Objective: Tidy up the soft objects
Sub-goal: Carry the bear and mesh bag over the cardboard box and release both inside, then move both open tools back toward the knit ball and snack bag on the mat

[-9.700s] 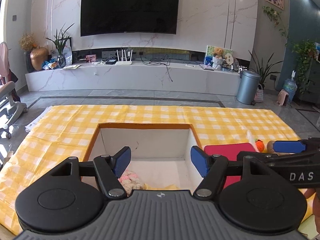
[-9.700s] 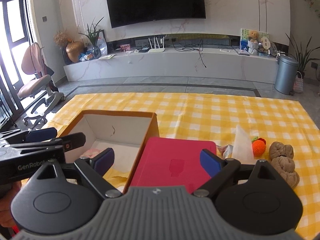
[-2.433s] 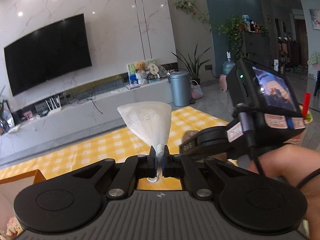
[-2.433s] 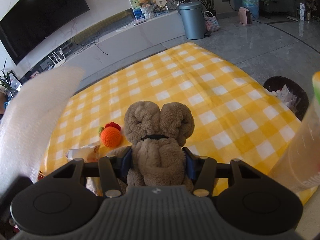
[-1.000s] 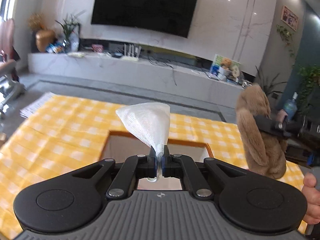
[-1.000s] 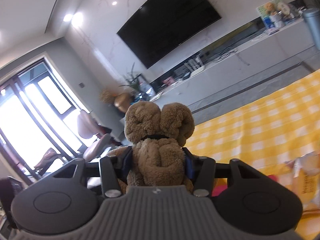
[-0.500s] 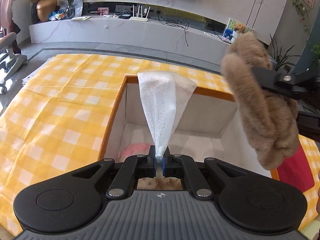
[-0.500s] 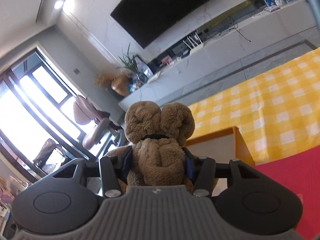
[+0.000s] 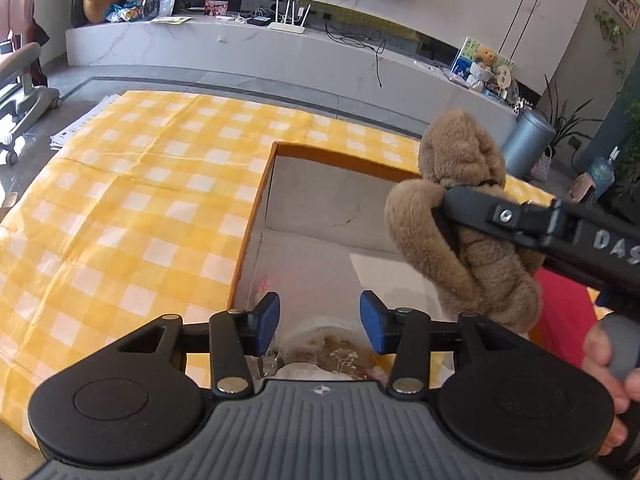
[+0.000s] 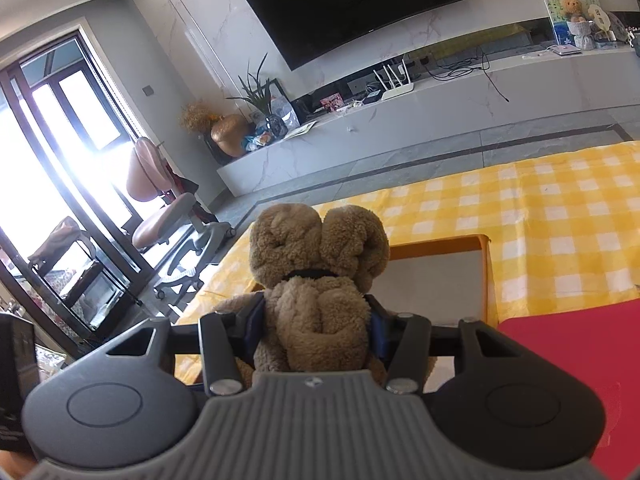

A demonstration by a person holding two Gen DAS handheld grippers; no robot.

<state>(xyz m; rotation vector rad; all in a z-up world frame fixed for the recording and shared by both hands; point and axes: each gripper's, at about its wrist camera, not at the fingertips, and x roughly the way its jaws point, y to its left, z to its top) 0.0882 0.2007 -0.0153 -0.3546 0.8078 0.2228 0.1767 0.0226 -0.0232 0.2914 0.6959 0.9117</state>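
An open cardboard box with an orange rim and white inside sits on the yellow checked cloth. My left gripper is open over the box's near end; a white mesh cloth lies in the box just below its fingers. My right gripper is shut on a brown plush toy and holds it in the air above the box's right side, seen in the left wrist view too. The box's far wall shows behind the toy.
A red flat lid or pad lies right of the box, also in the left wrist view. The yellow checked cloth spreads left and behind. A TV bench, a chair and a bin stand beyond.
My left gripper has opened and let the white mesh cloth drop into the box. My right gripper has brought the plush toy lower over the box.
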